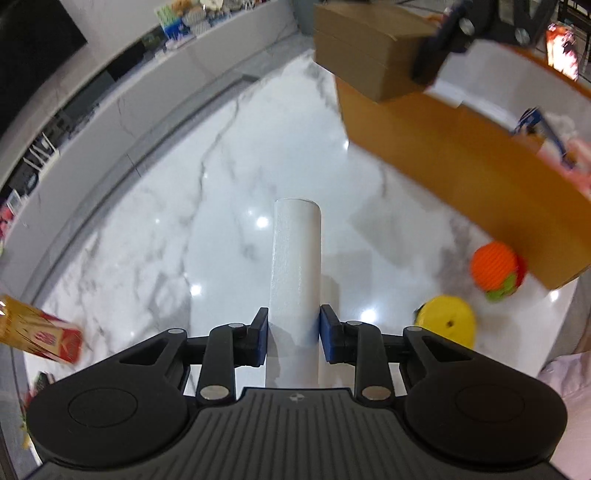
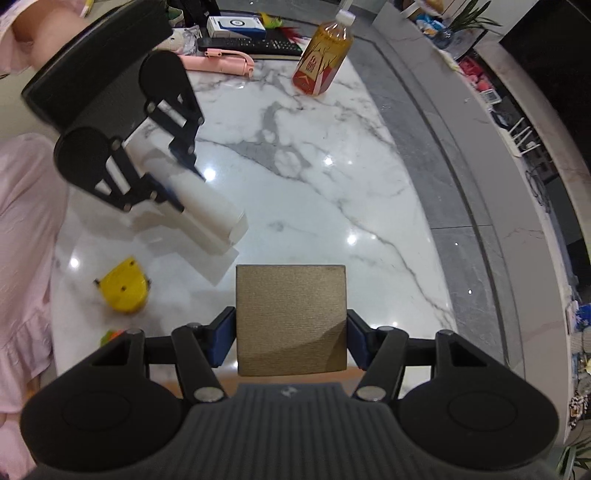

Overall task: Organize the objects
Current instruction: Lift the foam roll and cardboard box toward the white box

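Note:
My left gripper [image 1: 293, 334] is shut on a white cylinder [image 1: 295, 266] and holds it above the marble table; it also shows in the right wrist view [image 2: 207, 210]. My right gripper [image 2: 291, 341] is shut on a brown box [image 2: 291, 317], seen from the left wrist view [image 1: 365, 48] held above a large cardboard box [image 1: 461, 177]. A yellow toy [image 1: 448, 319] and an orange ball [image 1: 495, 267] lie on the table beside the cardboard box.
A bottle of amber drink [image 2: 321, 55] stands at the table's far side, also showing at the left wrist view's left edge [image 1: 40, 332]. A pink object [image 2: 221, 62], a keyboard [image 2: 251, 44] and a blue-white box [image 2: 236, 26] lie beyond. A grey ledge [image 2: 461, 147] runs along the table.

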Motion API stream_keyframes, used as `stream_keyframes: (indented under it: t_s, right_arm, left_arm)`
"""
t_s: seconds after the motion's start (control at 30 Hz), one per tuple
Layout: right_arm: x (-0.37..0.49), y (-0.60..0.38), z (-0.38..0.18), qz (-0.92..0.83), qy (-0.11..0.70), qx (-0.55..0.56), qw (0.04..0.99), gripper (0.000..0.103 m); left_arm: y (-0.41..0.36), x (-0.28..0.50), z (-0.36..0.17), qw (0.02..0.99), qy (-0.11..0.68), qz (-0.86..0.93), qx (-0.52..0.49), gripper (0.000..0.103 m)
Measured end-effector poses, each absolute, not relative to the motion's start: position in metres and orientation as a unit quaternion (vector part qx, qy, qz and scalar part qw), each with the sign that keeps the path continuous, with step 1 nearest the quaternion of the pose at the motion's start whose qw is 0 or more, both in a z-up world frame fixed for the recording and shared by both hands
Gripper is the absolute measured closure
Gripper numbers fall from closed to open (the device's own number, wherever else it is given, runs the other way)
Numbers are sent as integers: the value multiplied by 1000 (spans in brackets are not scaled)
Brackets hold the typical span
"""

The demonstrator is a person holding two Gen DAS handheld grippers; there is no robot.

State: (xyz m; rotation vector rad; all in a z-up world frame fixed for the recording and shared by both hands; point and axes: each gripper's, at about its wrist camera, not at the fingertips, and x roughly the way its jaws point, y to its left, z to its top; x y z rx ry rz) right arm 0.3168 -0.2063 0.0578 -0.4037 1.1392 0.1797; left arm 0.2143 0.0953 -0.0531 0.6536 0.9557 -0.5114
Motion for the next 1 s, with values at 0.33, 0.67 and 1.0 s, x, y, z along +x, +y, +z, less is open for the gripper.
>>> stream_keyframes:
  t_s: [0.33,0.67,1.0]
  right_arm:
    - [223,-211,95,49,521,-221,823,40]
    - [142,-245,94,-11,513,-214,832,40]
    - [129,-287,67,-19,489,-183,853,40]
  left_arm:
    - [15,185,28,812,350,-280,375,70]
    - [-109,183,32,756,283,-362,465,70]
    - [-145,220,-20,701,322,-389,504,70]
